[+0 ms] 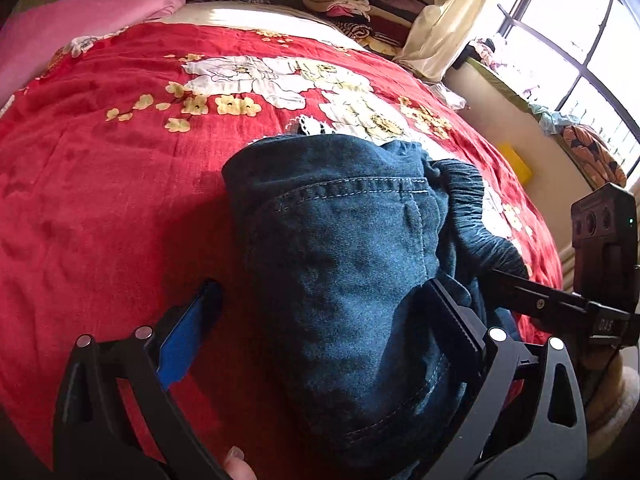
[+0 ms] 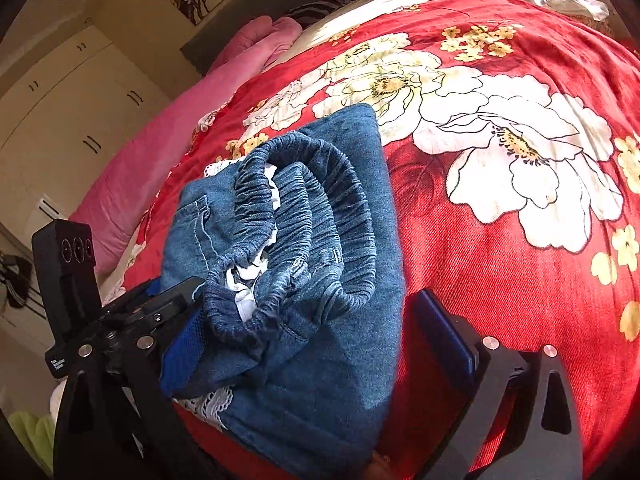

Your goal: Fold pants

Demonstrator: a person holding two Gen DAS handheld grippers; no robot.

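Fingers [image 1: 188,340] of the left gripper [image 1: 316,320] stood spread around the folded pants [image 1: 340,248] on the red floral bedspread [image 1: 100,160]. Right gripper [image 2: 312,344] fingers [image 2: 444,332] were likewise spread, straddling the bundle's elastic waistband [image 2: 304,208].

The pants [image 1: 344,264] are showing dark blue denim with pale stitching. The bedspread [image 1: 120,200] is glowing red, with white and yellow flowers spreading toward twelve o'clock. A pink blanket [image 1: 80,16] is lying at ten o'clock. The left tongs [image 1: 320,316] are showing black with blue pads [image 1: 184,340].
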